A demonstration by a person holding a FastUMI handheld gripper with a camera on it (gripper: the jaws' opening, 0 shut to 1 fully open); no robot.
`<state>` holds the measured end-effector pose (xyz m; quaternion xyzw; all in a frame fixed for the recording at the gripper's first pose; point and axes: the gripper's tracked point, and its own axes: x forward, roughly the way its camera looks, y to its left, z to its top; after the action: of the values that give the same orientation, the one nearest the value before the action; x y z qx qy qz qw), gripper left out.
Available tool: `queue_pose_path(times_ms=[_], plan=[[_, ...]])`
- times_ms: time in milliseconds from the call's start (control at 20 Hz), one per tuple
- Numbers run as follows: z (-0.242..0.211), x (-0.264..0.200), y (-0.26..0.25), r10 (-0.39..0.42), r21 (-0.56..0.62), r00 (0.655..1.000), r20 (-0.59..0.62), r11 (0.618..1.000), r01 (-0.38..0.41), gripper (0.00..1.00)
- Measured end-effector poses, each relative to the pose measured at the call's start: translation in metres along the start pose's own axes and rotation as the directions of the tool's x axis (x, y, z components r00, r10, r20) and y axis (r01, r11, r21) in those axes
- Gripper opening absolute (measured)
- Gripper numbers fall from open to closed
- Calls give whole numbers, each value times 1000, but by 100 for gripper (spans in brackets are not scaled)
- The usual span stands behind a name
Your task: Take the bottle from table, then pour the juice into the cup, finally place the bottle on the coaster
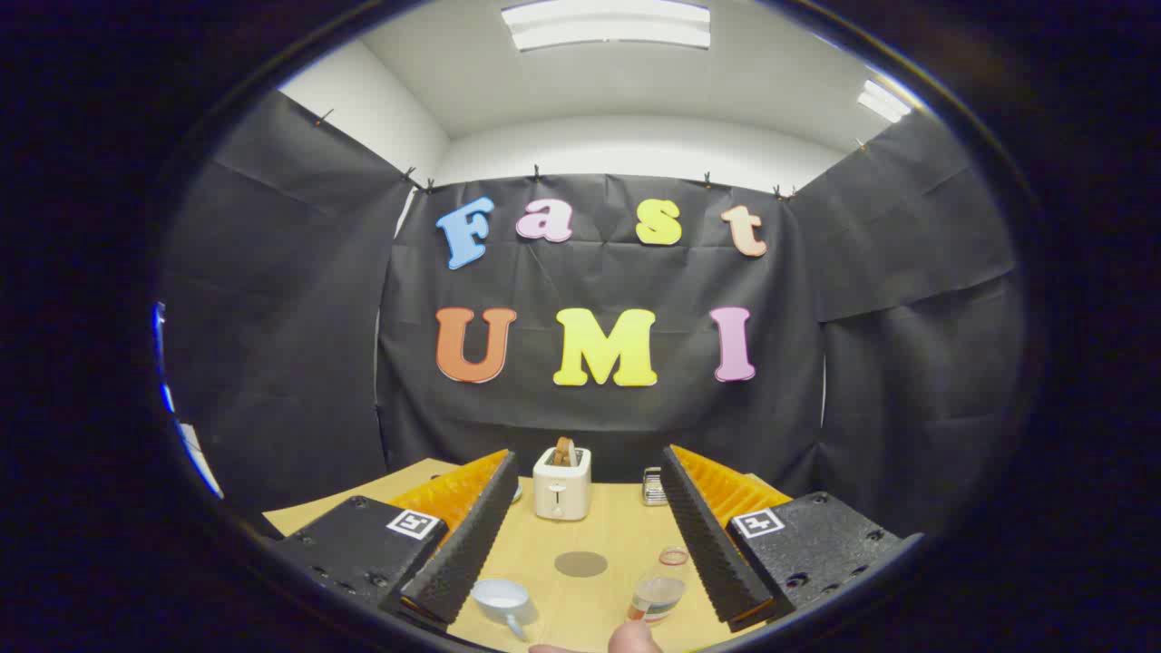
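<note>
Wooden counter [544, 553] seen below; gripper [580, 544] spread wide, nothing held. Bottle [659, 589] judged best approached low, centred between fingers [703, 535], cup [502, 599] avoided.

Bright ceiling panels [606, 24], sharp centre, fisheye bending at edges

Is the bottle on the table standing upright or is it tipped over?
Upright. The bottle stands on the table with its open mouth pointing up, between the fingers of the open claw; neither finger touches it.
</note>
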<state>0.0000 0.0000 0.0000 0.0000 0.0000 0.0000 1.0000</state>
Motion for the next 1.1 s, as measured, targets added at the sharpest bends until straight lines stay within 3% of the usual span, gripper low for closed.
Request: queue_pose_path(times_ms=[1100], plan=[[11, -8, 11, 13, -45, 999, 29, 999, -12, 100]])
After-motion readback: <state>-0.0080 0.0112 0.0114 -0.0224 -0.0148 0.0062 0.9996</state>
